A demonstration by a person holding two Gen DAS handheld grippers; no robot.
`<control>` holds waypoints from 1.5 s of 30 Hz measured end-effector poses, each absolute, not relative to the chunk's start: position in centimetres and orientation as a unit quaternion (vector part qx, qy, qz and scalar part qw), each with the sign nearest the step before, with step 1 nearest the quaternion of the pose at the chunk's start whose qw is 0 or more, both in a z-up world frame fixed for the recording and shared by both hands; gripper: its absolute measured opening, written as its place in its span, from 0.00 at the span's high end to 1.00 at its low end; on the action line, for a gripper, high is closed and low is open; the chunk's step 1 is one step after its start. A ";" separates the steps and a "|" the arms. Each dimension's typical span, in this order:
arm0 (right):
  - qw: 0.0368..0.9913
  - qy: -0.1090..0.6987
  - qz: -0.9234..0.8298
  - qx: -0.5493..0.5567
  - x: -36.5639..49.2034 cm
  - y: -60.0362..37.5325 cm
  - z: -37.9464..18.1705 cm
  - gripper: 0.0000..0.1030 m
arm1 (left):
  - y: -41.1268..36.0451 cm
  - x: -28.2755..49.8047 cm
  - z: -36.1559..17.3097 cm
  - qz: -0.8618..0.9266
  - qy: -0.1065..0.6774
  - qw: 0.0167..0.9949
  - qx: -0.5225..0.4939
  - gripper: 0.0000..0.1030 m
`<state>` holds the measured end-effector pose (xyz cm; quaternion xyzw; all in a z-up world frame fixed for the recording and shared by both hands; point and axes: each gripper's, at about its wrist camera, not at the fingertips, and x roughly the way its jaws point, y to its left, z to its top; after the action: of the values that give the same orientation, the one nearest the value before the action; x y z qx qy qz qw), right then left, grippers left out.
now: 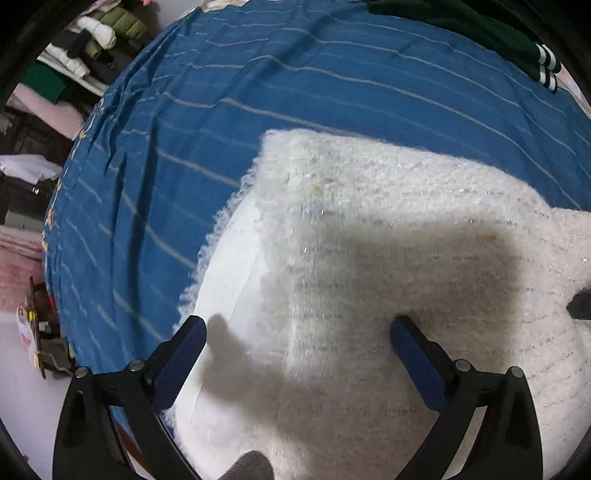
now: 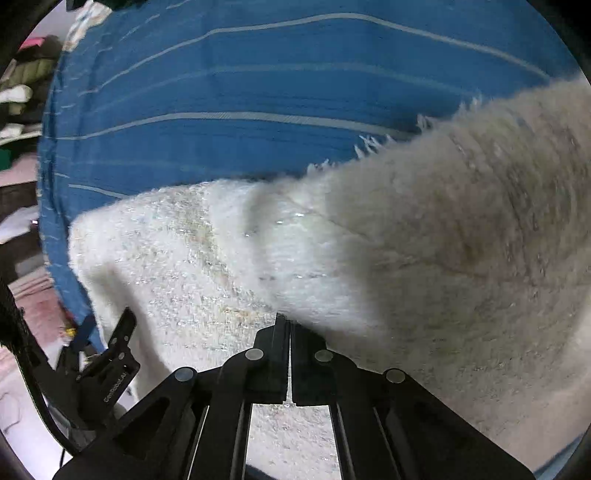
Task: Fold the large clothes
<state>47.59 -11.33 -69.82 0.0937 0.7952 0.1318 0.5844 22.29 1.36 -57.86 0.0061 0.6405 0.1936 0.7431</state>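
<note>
White fuzzy knit, a large sweater (image 1: 388, 258), lies on a blue striped bed cover (image 1: 221, 110). Left wrist view: the left gripper (image 1: 299, 365) hangs over the sweater's near part with its jaws at their widest and nothing between them; its blue pads (image 1: 417, 365) are clear of the knit. A smooth white lining (image 1: 229, 280) shows at the sweater's fringed left edge. A dark green garment (image 1: 480, 26) lies well beyond the sweater, at the far edge of the cover.

Right wrist view: the right gripper (image 2: 290, 325) has its jaws fully together; a raised fold of the sweater (image 2: 443, 258) starts right at the tips, though whether knit is pinched there cannot be told. The left gripper (image 2: 110, 350) appears at the sweater's left side.

To fold well, the left gripper should probably close on both layers at the edge, so that lining and knit travel together, and both hands should move evenly to keep the fold line straight.
</note>
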 end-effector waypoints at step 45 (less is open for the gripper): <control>0.657 0.453 0.153 0.583 41.7 -35.4 -69.1 0.73 | -18.3 27.0 -54.3 0.048 0.660 0.745 -0.081 0.00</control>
<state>41.65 -35.35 -69.06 0.5833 0.4526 0.1527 0.6569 27.04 -18.31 -54.29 -0.0811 0.6599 0.0481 0.7454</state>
